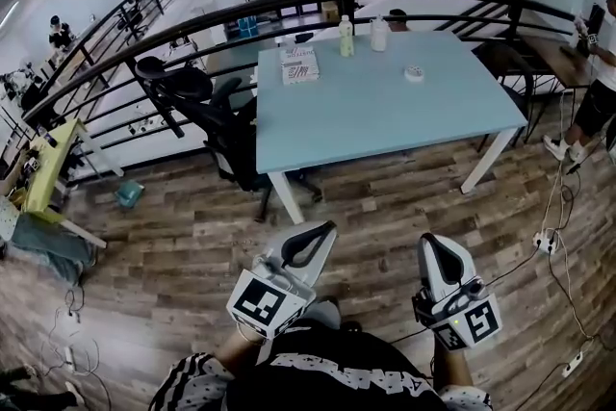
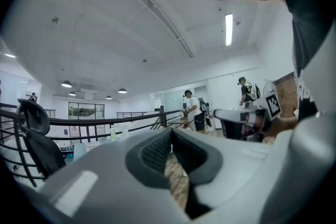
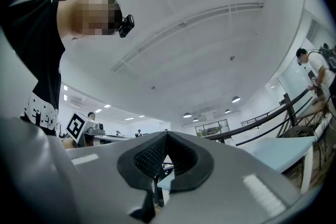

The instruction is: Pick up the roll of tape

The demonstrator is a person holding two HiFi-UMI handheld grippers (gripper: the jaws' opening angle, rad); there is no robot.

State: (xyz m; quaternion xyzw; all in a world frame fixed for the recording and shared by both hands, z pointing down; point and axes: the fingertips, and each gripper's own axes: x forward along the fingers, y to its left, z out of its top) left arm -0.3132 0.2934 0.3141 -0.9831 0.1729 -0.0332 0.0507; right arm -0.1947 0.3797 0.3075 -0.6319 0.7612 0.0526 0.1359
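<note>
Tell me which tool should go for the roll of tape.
Right, probably. The roll of tape lies on the right half of the table, more in line with the right tool than the left tool. Both tools are shut and well short of it.

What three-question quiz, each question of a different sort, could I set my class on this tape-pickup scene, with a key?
1. True or false: the roll of tape lies on the blue table.
2. How many bottles stand on that table? A one, B two, C four.
3. Fill in: the left claw and the right claw are both ____, holding nothing.
Key: 1 true; 2 B; 3 shut.
</note>
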